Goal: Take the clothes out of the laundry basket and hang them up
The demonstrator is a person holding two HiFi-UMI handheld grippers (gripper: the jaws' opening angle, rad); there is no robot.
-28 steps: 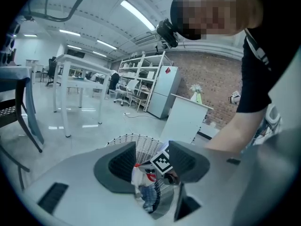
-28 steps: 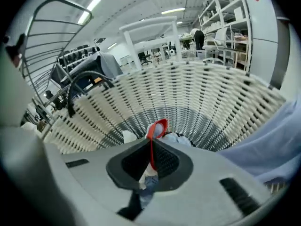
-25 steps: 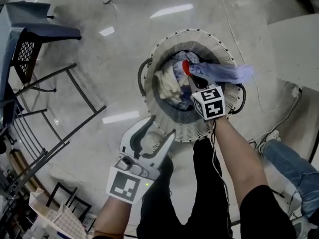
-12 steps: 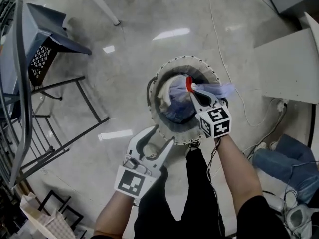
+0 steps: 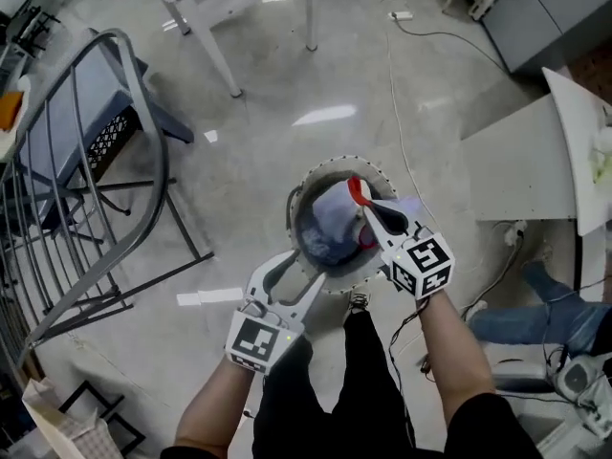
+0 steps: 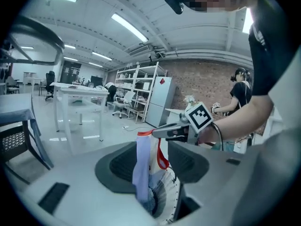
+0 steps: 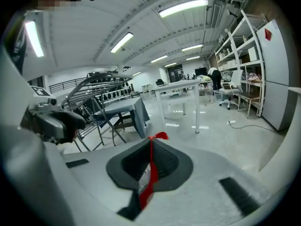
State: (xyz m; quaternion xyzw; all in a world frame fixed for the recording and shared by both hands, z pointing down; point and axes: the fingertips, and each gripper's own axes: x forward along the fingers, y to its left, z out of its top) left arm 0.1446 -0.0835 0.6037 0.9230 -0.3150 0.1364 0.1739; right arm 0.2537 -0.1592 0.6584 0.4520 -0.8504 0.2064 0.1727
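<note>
**Head view.** The right gripper point(image 5: 363, 202) is seen with its jaws shut on the red-trimmed edge of a pale garment point(image 5: 335, 216). It is held over the laundry basket point(image 5: 304, 187), which stands on the floor. The garment hangs from the jaws towards the basket, with its long axis close to vertical. Its lower end appears to be among the other clothes there, though this cannot be told for certain. The left gripper point(image 5: 298, 268) is held over the basket's near rim, with its jaws apart and nothing between the pads. A drying rack point(image 5: 115, 161) stands towards the left edge of the floor, well apart from the basket.

**Left gripper view.** The garment is seen straight ahead, in line with the gap between the open jaws but beyond them and untouched. The right gripper's tip is pinched on its top edge. The free cloth below that pinch is judged the nearest hold for the left hand.

**Right gripper view.** The jaws are closed together, with a strip of red trim clamped between the pads. The rack lies ahead and to the left. A hanging move would therefore be carried that way.
</note>
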